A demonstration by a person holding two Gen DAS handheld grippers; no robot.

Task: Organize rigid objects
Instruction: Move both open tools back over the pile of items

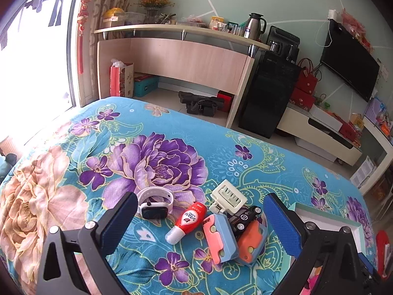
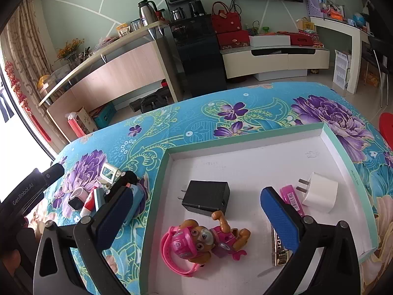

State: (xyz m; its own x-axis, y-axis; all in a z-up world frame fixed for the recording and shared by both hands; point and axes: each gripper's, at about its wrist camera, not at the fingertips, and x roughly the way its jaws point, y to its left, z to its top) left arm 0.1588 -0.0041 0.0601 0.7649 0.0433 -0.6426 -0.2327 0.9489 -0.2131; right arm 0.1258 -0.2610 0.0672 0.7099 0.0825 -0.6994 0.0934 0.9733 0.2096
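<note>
— What is the left gripper (image 1: 200,217) doing?

— Its jaws stand wide apart with nothing in them, above the floral blanket (image 1: 159,162). Between and just ahead of its fingers lies a cluster: a white smartwatch (image 1: 154,202) by the left finger, a red-and-white tube (image 1: 185,221), a pink-and-blue utility knife (image 1: 221,238), an orange-and-blue one (image 1: 253,243) by the right finger, a black toy car (image 1: 244,217) resting on the knives, and a white multi-port charger (image 1: 228,194) farthest out.

— And the right gripper (image 2: 194,215)?

— Also spread fully and empty, hanging over the shallow white tray (image 2: 343,145). A pink toy pup figure with a pink watch strap (image 2: 203,242) lies between its fingers, a black charger (image 2: 208,198) just beyond. Past the right finger sit a pink box (image 2: 293,199) and a white plug adapter (image 2: 319,191) (prongs pointing leftward); a gold-patterned bar (image 2: 280,253) is partly hidden behind that finger.
</note>
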